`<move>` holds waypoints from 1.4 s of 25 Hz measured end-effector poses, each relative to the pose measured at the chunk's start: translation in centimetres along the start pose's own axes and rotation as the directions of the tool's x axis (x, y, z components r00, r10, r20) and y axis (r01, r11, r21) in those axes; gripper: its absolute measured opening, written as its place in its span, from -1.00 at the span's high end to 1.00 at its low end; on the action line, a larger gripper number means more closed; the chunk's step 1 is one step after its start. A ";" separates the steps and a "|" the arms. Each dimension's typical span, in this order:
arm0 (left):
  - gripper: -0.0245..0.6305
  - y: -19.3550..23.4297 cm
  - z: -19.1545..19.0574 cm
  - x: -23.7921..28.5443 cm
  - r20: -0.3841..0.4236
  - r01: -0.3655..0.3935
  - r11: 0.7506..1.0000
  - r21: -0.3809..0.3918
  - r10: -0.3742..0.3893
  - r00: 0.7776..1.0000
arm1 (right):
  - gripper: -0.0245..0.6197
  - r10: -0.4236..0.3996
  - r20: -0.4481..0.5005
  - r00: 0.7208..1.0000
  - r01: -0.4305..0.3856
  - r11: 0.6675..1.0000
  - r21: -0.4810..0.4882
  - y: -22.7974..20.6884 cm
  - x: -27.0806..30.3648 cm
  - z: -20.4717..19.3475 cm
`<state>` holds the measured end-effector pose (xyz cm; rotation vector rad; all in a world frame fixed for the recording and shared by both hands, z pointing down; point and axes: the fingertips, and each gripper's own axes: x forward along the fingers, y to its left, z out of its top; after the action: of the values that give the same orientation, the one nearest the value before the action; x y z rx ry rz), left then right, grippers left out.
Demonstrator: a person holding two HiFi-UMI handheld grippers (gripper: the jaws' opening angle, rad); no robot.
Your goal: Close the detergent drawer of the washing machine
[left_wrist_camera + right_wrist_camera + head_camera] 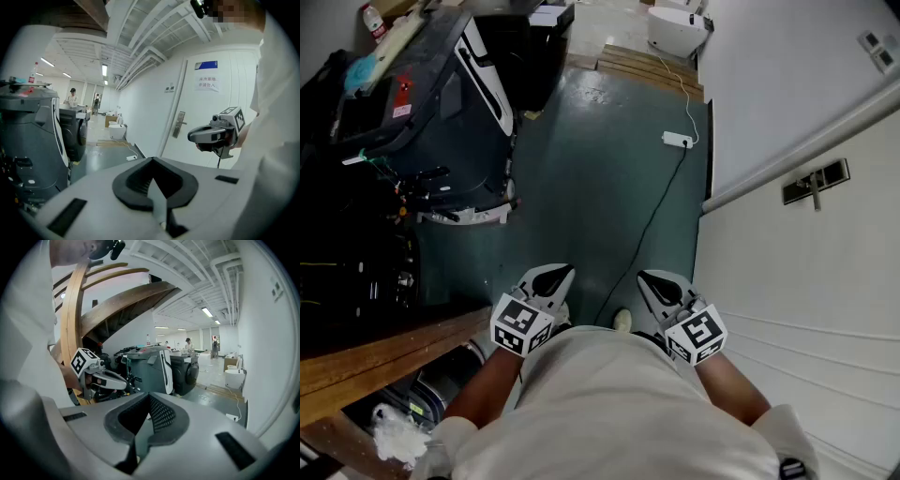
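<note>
Detergent drawer of the washing machine: no view shows it clearly enough to pick out. The only likely machine is a dark front-loading box with a round door [191, 369], far down the room and well apart from both grippers.

The left gripper [555, 274] has its jaws pressed together with nothing between them. The right gripper [652, 279] is likewise closed and empty. They are held side by side at the person's waist, tilted slightly down over the dull green floor [600, 169]. A thin black cable [652, 220] runs across the floor between them to a white power strip [677, 140]. On the right is a white door with a metal lever handle [814, 183]. On the left stands a large dark grey machine with white trim [450, 94], with a brown wooden beam [375, 361] nearer.
</note>
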<state>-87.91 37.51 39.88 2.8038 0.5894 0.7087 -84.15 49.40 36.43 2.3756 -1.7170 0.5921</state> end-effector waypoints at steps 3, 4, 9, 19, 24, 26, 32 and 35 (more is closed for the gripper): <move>0.94 -2.8 0.5 1.9 0.015 -0.001 1.000 0.006 0.001 1.000 | 0.91 0.009 0.006 1.000 -0.009 1.000 -0.001 -1.3 -2.2 -0.7; 0.94 -3.4 0.6 2.4 0.018 -0.005 1.000 0.001 0.005 1.000 | 0.91 0.012 0.005 1.000 -0.012 1.000 0.000 -1.7 -2.9 -1.0; 0.94 -5.4 0.7 4.0 0.000 -0.054 0.999 0.007 0.054 0.999 | 0.91 0.042 0.018 0.999 -0.042 0.999 -0.002 -3.5 -5.3 -1.8; 0.94 -8.2 1.8 8.0 0.008 -0.184 0.983 -0.009 0.184 0.983 | 0.91 0.092 0.073 0.993 -0.090 0.996 -0.030 -7.3 -9.5 -3.0; 0.70 -8.0 2.9 10.1 0.000 -0.207 0.978 -0.013 0.207 0.978 | 0.91 0.100 0.073 0.992 -0.101 0.995 0.004 -9.4 -9.2 -3.5; 0.64 -7.0 3.4 11.1 -0.002 -0.219 0.976 -0.011 0.219 0.976 | 0.91 0.097 0.079 0.992 -0.098 0.995 0.015 -10.4 -8.6 -3.4; 0.40 -0.5 5.5 14.5 -0.004 -0.243 0.970 -0.027 0.243 0.970 | 0.91 0.063 0.069 0.996 -0.064 0.998 0.017 -14.2 -4.8 -2.0; 0.36 4.1 7.6 16.6 0.009 -0.254 0.966 -0.054 0.254 0.967 | 0.91 0.038 0.045 0.998 -0.040 0.999 0.026 -16.6 -2.2 -0.6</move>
<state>-69.42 40.16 41.27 2.8622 0.2050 0.7339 -69.36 57.07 37.88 2.3960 -1.7886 0.5752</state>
